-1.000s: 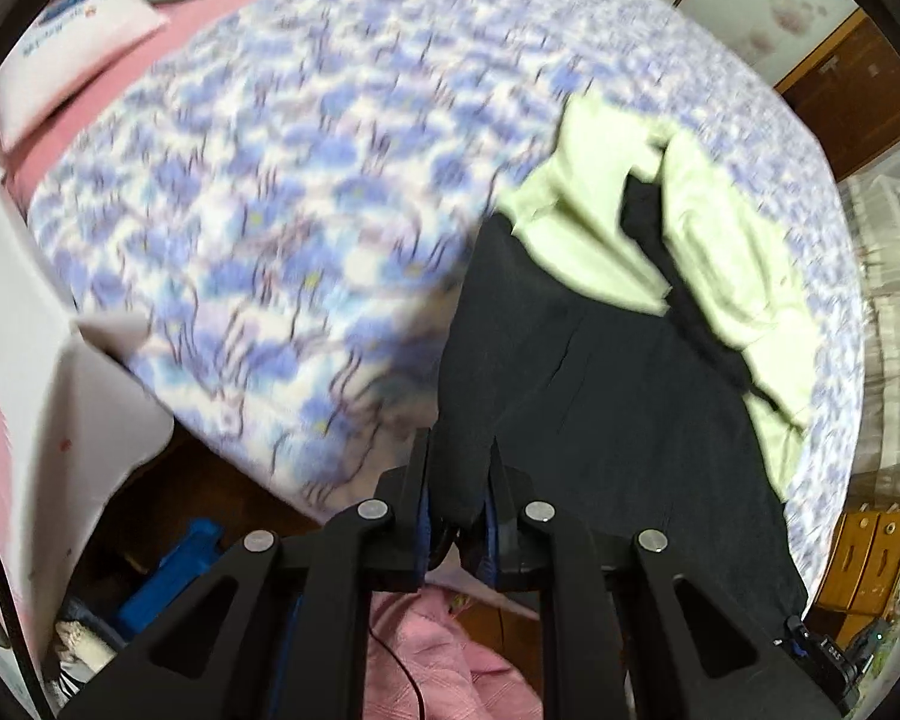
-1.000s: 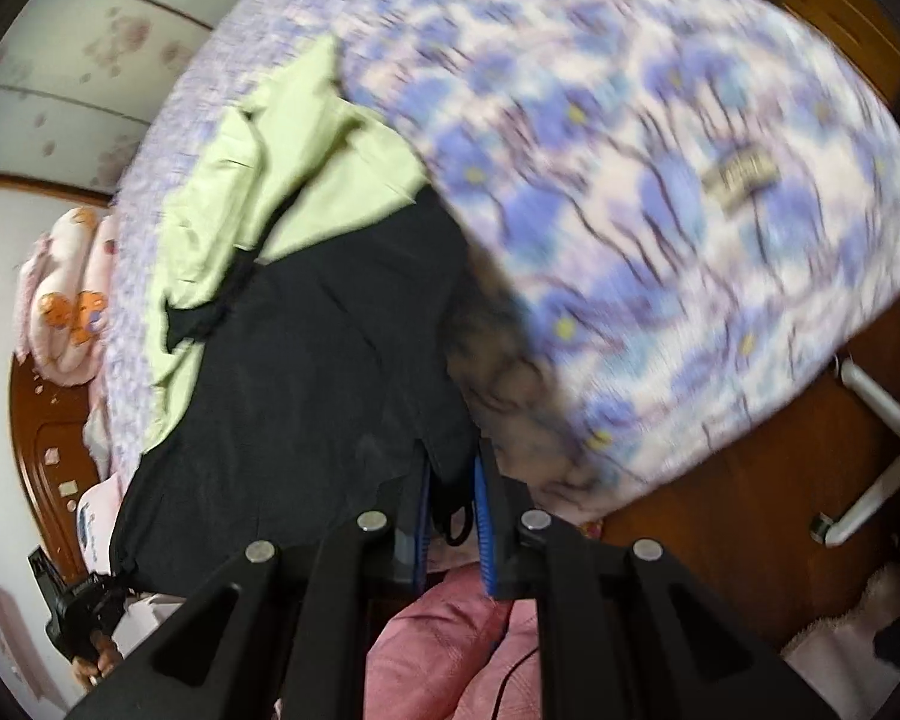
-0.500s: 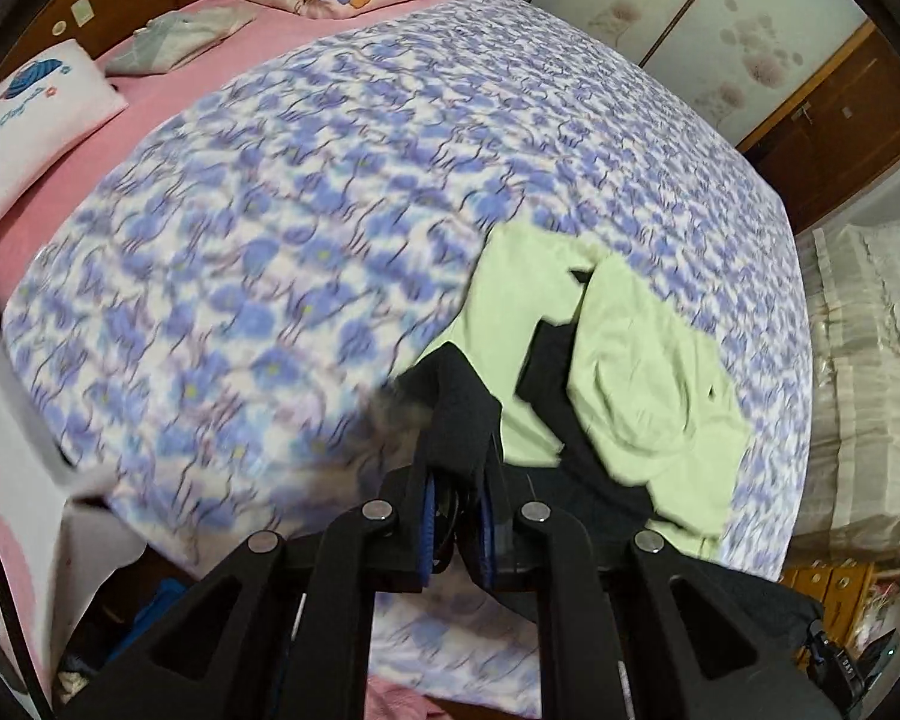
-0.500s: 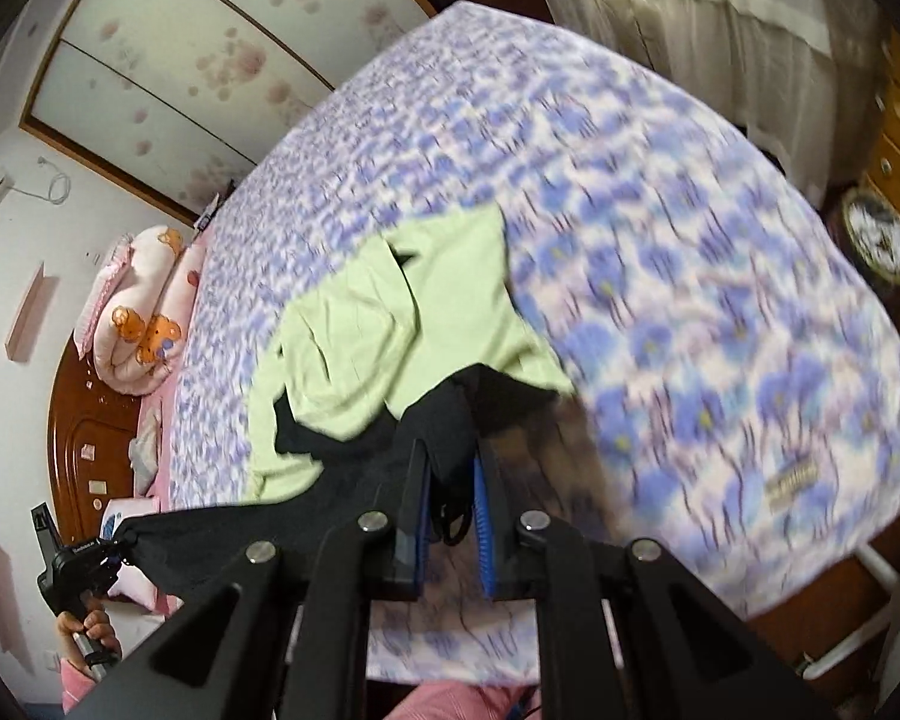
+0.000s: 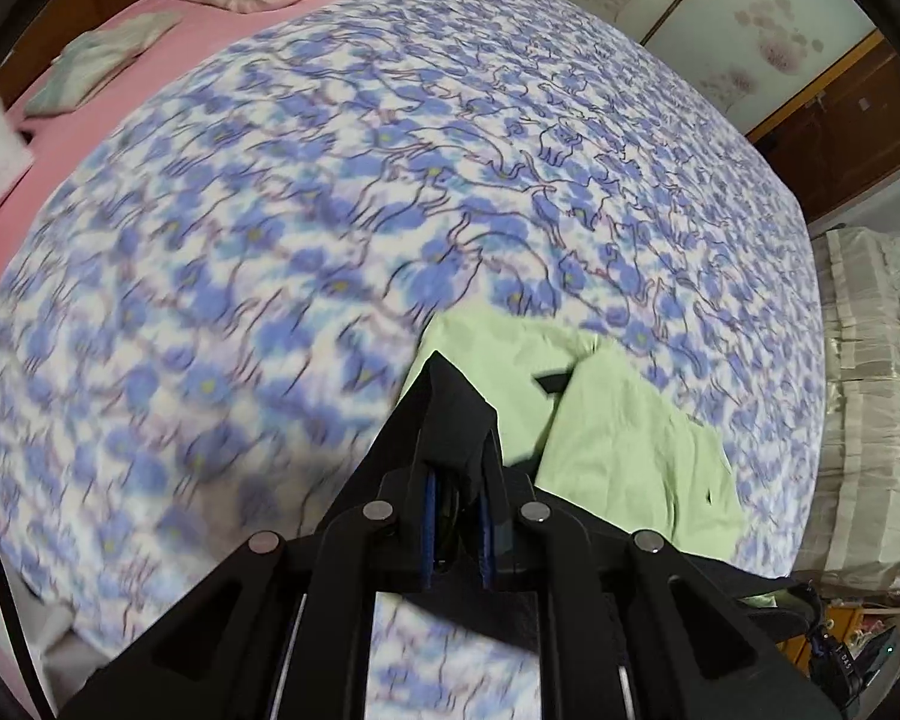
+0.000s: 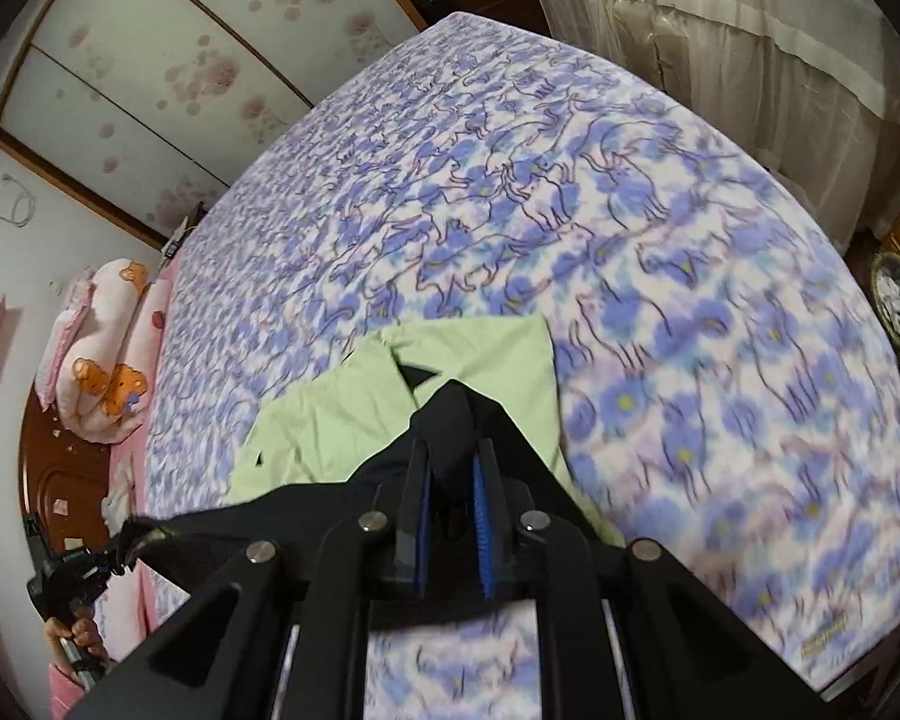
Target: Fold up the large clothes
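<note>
Now both claws, the left claw (image 5: 457,501) and the right claw (image 6: 453,501), each clamped on the black hem (image 6: 450,420), had carried it up over the green garment (image 6: 480,354) on the bed (image 6: 510,192), so the fold was nearly laid.

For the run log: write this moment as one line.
stage: folding | left tongs: shut on black garment | right tongs: shut on black garment | green garment: on bed
</note>
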A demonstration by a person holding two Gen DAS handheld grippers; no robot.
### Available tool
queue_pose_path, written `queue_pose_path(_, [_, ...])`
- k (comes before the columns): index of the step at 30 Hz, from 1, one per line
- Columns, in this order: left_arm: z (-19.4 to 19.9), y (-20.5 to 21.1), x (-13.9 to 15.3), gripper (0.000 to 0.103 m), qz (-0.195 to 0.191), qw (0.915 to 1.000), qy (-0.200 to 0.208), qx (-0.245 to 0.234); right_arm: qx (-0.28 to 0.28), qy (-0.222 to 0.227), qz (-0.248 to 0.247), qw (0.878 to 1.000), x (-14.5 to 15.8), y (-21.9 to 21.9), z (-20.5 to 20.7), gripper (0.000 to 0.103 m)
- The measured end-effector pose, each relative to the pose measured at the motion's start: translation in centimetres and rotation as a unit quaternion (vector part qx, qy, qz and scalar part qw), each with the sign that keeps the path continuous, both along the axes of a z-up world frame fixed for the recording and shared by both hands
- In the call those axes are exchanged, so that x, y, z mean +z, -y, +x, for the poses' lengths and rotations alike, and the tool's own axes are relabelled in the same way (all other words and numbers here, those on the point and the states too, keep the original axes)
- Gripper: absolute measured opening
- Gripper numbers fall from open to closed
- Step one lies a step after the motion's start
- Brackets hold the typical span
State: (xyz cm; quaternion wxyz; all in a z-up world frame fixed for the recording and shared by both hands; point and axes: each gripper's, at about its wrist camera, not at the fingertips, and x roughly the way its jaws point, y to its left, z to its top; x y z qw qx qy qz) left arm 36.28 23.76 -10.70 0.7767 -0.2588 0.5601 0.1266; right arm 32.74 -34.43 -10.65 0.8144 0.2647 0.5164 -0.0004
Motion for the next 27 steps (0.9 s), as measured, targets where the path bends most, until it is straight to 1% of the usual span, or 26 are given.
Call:
queue_pose_path(3, [3.8, 0.4, -2.6, 0.008, 0.012, 0.9999, -0.008, -0.002, 0.011, -0.006, -0.005, 1.000, -2.0, 0.0, 3.5, 0.012])
queue_pose_path(5, [6.5, 0.8, -4.9, 0.008, 0.024, 0.9996, -0.015, -0.003, 0.026, -0.012, -0.010, 1.000, -3.9, 0.0, 6.4, 0.012])
queue_pose_path(9, [10.9, 1.1, -9.8, 0.008, 0.037, 0.9982, -0.046, -0.002, 0.047, -0.036, -0.019, 0.998, -7.5, -0.2, 10.8, 0.012])
queue_pose_path(12, [12.4, 1.1, -12.5, 0.008, 0.041, 0.9970, -0.065, -0.004, 0.060, -0.059, -0.024, 0.996, -10.6, -0.6, 13.3, 0.012])
queue_pose_path(17, [15.0, 0.8, -16.8, 0.010, 0.037, 0.9946, -0.096, -0.011, 0.050, -0.078, -0.014, 0.996, -14.4, 0.1, 15.9, 0.013])
queue_pose_path(19, [16.1, 0.9, -18.2, 0.010, 0.041, 0.9931, -0.108, -0.019, 0.050, -0.084, -0.021, 0.995, -15.4, -0.1, 16.4, 0.014])
queue_pose_path(21, [16.8, 1.0, -18.9, 0.011, 0.043, 0.9924, -0.113, -0.022, 0.045, -0.085, -0.029, 0.995, -16.0, -0.1, 16.9, 0.015])
queue_pose_path(24, [17.8, 1.3, -19.5, 0.013, 0.052, 0.9912, -0.118, -0.032, 0.024, -0.074, -0.031, 0.996, -16.5, 0.4, 17.5, 0.017])
queue_pose_path(25, [18.0, 1.4, -19.5, 0.014, 0.057, 0.9911, -0.115, -0.034, 0.020, -0.069, -0.030, 0.997, -16.5, 0.5, 17.7, 0.019])
queue_pose_path(27, [18.5, 1.5, -19.3, 0.023, 0.078, 0.9901, -0.110, -0.037, 0.020, -0.065, -0.039, 0.997, -16.6, 0.4, 18.2, 0.021])
